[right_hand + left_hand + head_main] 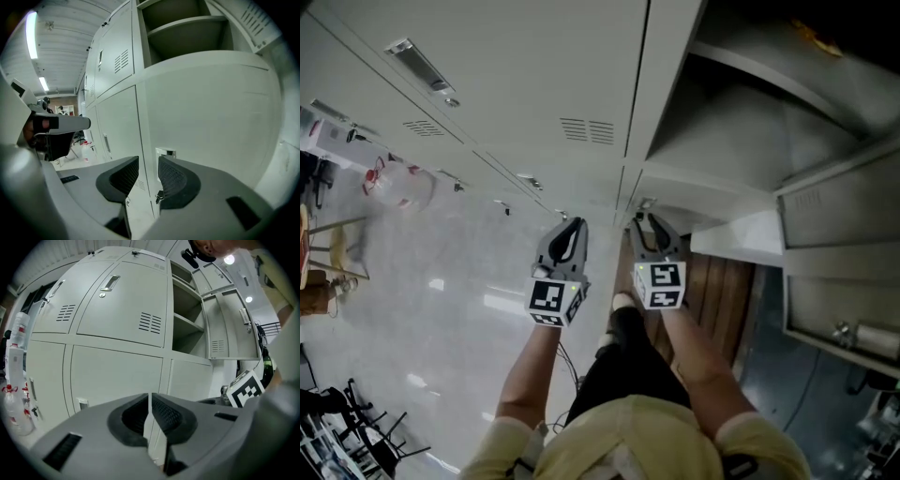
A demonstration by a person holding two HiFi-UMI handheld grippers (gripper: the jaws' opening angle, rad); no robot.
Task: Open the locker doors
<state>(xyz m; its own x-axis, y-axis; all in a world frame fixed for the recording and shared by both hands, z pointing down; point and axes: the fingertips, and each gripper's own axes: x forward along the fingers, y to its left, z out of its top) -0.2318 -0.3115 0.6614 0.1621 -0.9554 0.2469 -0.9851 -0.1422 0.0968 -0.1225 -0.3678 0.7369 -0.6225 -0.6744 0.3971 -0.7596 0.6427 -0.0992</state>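
I held both arms out ahead, my left forearm (528, 370) and right forearm (701, 366) bare and nearly parallel. My left gripper (572, 225) pointed forward, jaws closed together with nothing in them. My right gripper (644, 223) sat just beside it, jaws apart and gripping nothing. Both marker cubes faced up at me.

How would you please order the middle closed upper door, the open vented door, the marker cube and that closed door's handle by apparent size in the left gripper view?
Largest to smallest:
1. middle closed upper door
2. open vented door
3. marker cube, enlarged by nearness
4. closed door's handle
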